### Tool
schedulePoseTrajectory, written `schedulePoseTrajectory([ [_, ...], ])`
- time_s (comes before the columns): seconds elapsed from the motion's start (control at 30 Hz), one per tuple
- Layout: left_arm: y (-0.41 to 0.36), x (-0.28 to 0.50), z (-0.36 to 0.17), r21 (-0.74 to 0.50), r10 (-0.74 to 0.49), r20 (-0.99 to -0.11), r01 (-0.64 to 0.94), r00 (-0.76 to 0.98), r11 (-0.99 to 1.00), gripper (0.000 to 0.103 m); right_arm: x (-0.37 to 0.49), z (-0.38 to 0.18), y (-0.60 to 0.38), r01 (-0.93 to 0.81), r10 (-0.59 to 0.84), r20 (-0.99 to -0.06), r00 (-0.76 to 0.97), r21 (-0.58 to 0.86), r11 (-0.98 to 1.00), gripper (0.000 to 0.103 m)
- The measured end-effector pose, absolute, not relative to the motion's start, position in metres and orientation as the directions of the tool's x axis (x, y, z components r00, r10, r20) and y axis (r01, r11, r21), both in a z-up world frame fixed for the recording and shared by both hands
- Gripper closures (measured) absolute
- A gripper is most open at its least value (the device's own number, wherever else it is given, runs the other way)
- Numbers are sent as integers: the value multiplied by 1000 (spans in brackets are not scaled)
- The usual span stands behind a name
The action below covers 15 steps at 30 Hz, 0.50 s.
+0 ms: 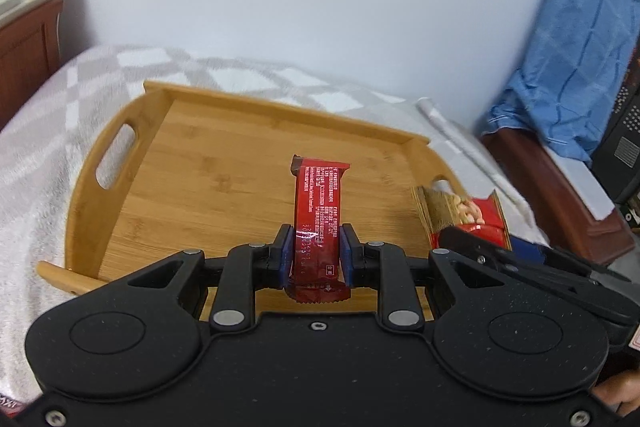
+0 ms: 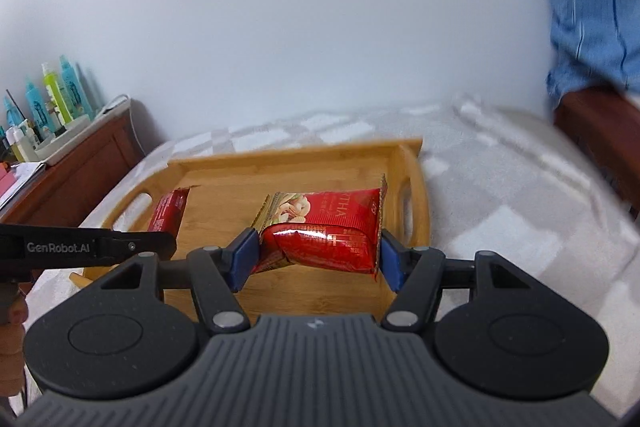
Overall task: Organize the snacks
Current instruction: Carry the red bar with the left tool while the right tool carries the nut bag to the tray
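Two snacks, both up over the tray (image 1: 120,163): left tool (image 1: 316,251) pinches a red bar (image 1: 318,211), right tool (image 2: 316,259) squeezes a nut pack (image 2: 328,227). Tray's on the bed (image 1: 48,115).

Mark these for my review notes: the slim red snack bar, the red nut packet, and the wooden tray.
slim red snack bar (image 1: 318,211), left wrist view, middle of its printed wrapper.
red nut packet (image 2: 324,227), right wrist view, centre of its red front.
wooden tray (image 1: 200,163), left wrist view, bare floor left of the bar.
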<state>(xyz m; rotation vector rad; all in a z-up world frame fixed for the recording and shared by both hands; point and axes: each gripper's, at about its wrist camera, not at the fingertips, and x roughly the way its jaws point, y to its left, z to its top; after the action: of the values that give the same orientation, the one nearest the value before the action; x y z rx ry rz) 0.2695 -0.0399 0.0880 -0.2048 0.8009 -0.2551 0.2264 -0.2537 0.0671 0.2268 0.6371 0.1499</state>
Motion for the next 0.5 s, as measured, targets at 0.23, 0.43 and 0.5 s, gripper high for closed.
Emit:
schedulePoseTrajectory([
  [0.23, -46, 288, 66, -253, -283, -721, 140, 632, 957, 80, 235, 48, -250, -93, 259, -612, 748, 289, 953, 37],
  [0.43, -54, 292, 59, -241, -279, -734, 148, 619, 959, 80, 241, 38, -245, -84, 261, -635, 727, 295, 952, 37],
  [0.5, -56, 293, 57, -233, -274, -742, 148, 612, 961, 80, 242, 37, -245, -84, 264, -636, 726, 298, 951, 37],
])
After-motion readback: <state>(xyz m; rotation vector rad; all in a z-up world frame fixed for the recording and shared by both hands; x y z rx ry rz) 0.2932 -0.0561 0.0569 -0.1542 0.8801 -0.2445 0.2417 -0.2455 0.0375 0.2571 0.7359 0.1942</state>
